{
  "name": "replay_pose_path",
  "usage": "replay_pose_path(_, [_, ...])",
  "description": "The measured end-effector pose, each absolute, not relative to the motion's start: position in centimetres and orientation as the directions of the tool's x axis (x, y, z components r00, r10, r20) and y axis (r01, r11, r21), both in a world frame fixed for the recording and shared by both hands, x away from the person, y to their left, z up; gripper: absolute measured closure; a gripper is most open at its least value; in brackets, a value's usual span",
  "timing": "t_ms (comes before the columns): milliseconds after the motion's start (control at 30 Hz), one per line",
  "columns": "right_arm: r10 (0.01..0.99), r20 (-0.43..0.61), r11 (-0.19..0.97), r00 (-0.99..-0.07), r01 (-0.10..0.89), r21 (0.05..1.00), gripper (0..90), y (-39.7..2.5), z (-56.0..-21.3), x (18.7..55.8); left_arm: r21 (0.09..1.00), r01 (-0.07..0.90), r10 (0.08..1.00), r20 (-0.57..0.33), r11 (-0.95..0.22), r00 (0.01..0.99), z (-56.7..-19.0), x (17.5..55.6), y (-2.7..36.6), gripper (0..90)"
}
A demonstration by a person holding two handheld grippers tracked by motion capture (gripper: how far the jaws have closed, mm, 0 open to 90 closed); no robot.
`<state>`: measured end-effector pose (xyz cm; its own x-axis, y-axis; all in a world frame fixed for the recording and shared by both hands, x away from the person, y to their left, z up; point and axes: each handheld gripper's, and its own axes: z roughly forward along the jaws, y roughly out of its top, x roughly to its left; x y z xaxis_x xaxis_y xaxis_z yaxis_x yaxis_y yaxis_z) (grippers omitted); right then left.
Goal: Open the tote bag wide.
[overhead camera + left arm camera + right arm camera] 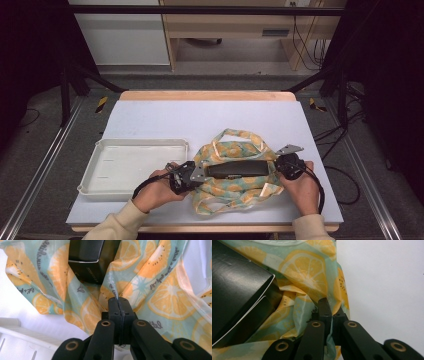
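A white table is seen from the high view, with a white tray at its left. Beside the tray, at the front middle, lies an orange-print cloth with a dark box resting on it. The cloth is pinched at its two ends: the left gripper is clamped on a fold near one end of the box, and the right gripper is clenched on the cloth's edge beside the box's open flap. If the ends were lifted unevenly, the box could probably slide out. The thin fabric might also slip from the jaws, since little is gripped.
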<state>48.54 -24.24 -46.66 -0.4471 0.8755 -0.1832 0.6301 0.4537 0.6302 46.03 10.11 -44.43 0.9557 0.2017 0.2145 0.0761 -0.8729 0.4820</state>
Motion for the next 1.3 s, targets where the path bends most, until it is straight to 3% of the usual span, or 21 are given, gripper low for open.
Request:
replay_pose_path(567, [0.876,-0.174,0.45,-0.45,0.634,0.628,90.0,-24.1,-46.8,46.9,0.475,0.091,0.218,0.219,-0.875,0.951,-44.3,46.4,10.8,90.0])
replay_pose_path(933, [0.872,-0.193,0.451,-0.451,0.582,0.677,88.0,-23.9,-46.7,46.4,0.476,0.109,0.229,0.202,-0.873,0.952,-44.1,46.3,11.5,90.0])
replay_pose_path(1033, [0.875,-0.206,0.445,-0.438,0.56,0.699,77.3,-23.9,-46.2,45.8,0.488,0.116,0.234,0.19,-0.865,0.953,-44.0,46.4,11.7,90.0])
replay_pose_path(1100, [0.878,-0.212,0.439,-0.43,0.541,0.717,64.5,-23.9,-45.8,45.2,0.501,0.112,0.232,0.186,-0.858,0.955,-43.8,46.3,11.8,88.6])
replay_pose_path(1200, [0.887,-0.199,0.406,-0.416,0.5,0.765,48.2,-24.2,-44.8,44.4,0.538,0.13,0.253,0.161,-0.833,0.954,-43.4,46.1,12.0,74.8])
replay_pose_path(1300, [0.899,-0.179,0.369,-0.399,0.474,0.8,39.1,-24.3,-44.0,43.7,0.56,0.117,0.268,0.195,-0.82,0.943,-42.7,46.2,12.3,63.4])
